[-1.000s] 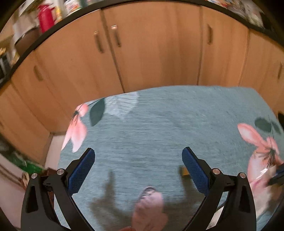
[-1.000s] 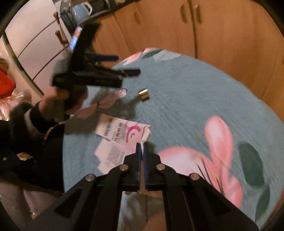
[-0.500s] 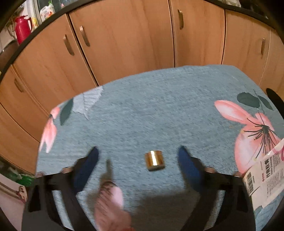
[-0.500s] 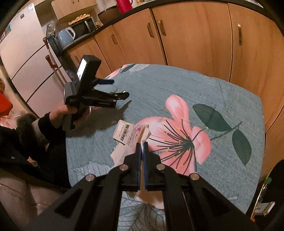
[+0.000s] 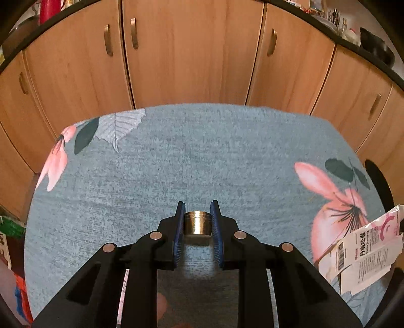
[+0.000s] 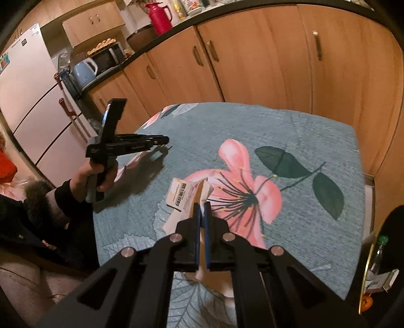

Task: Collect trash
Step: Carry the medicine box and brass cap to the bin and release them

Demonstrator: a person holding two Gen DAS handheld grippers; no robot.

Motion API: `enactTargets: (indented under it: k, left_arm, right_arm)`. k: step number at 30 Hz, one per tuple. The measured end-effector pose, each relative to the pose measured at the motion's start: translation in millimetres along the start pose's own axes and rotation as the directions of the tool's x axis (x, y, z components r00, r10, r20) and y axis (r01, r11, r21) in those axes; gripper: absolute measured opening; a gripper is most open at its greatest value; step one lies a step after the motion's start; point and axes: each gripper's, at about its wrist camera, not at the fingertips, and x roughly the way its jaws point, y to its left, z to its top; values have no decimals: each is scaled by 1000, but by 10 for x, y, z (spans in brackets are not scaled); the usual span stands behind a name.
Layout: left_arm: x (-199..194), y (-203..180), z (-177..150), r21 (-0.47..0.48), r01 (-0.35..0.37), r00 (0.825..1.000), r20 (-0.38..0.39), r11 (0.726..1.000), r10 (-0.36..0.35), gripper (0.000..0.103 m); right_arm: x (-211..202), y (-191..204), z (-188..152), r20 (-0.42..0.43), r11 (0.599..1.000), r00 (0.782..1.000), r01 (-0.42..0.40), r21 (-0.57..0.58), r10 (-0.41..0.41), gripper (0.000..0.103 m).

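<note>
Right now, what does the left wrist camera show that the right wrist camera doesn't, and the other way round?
Only the left wrist view shows the small shiny gold metal cylinder, clamped between the left tool's blue pads.

Only the right wrist view shows the white fridge, pale blue kettle, red thermos, and the hand holding the left tool.

Both show the white printed paper packaging pinched in the right tool, the teal floral tablecloth and wooden cabinets.

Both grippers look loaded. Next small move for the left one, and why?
Probably lift it straight up. The left gripper has its blue pads closed on the gold cylinder, which looks to be at tablecloth level. The right gripper already pinches the paper wrapper.
</note>
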Motion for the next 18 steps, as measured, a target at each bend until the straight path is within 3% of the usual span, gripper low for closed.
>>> enactTargets:
  k: [6,10,18]
  left_arm:
    - [-129,-438,158,61,56,998,27,997,-58,19]
    - [-167,-995,308,136,115,992,39,984,-121,19]
    - [-222,-2184,530,288,194,975,51,938,-217,19]
  right_arm:
    - [-386,-254,-149,55,995,995,84,61,-87,4]
    - [-687,-478,-299,75,979,980,175,99,-183,4]
    - [-1452,-1030,-456,127,917,916,355,182,-380,4]
